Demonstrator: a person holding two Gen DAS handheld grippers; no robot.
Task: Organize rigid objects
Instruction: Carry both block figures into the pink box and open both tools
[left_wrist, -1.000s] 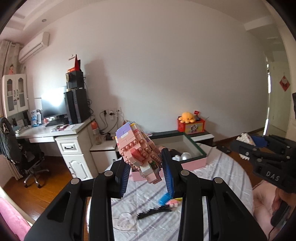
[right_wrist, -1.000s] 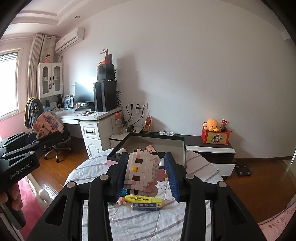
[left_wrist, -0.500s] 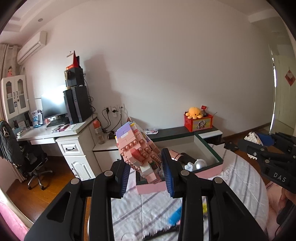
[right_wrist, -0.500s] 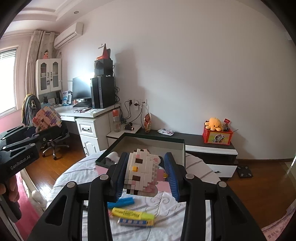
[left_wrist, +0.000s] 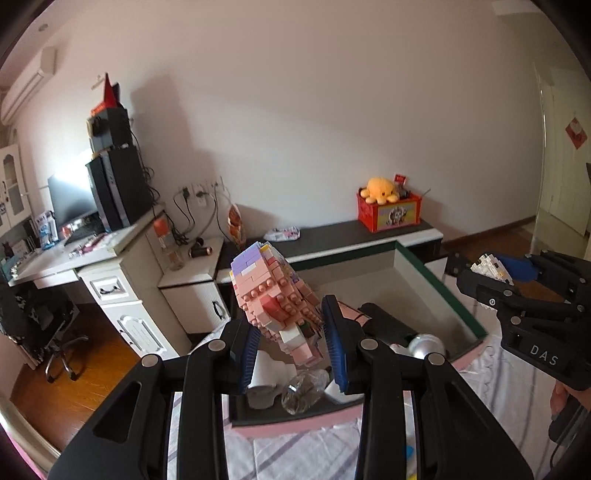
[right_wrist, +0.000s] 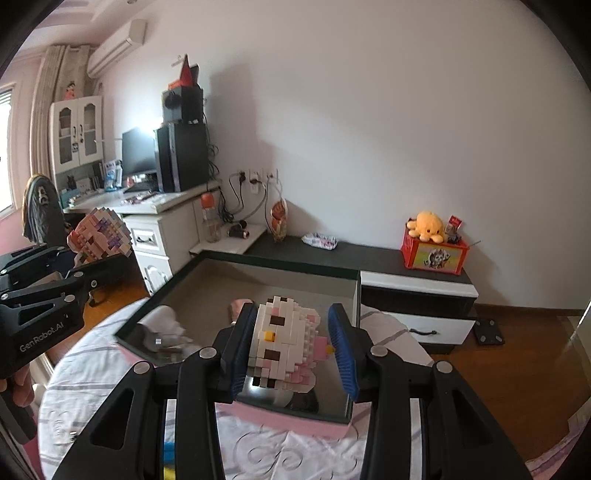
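In the left wrist view my left gripper (left_wrist: 288, 317) is shut on a pink and purple brick figure (left_wrist: 273, 295), held tilted over the near end of the open box (left_wrist: 443, 291). In the right wrist view my right gripper (right_wrist: 291, 314) is shut on a white brick cat figure (right_wrist: 282, 343), also above the box (right_wrist: 280, 266). The box has pink walls and a dark green rim. Inside lie a silver ball (left_wrist: 426, 345), a clear bottle (left_wrist: 303, 387) and a white roll (left_wrist: 262, 373). Each view shows the other gripper at its edge: the right gripper (left_wrist: 517, 280) and the left gripper (right_wrist: 92, 273).
The box stands on a round table with a white striped cloth (right_wrist: 92, 369). Behind it are a white desk (left_wrist: 122, 280) with a computer, a low dark cabinet (right_wrist: 406, 262) and a red box with an orange plush (right_wrist: 428, 225). Wooden floor lies on both sides.
Both grippers have moved forward and slightly down, each still holding its figure. The box has come close and lies under them; the markers and hair clip have slid below the frames.
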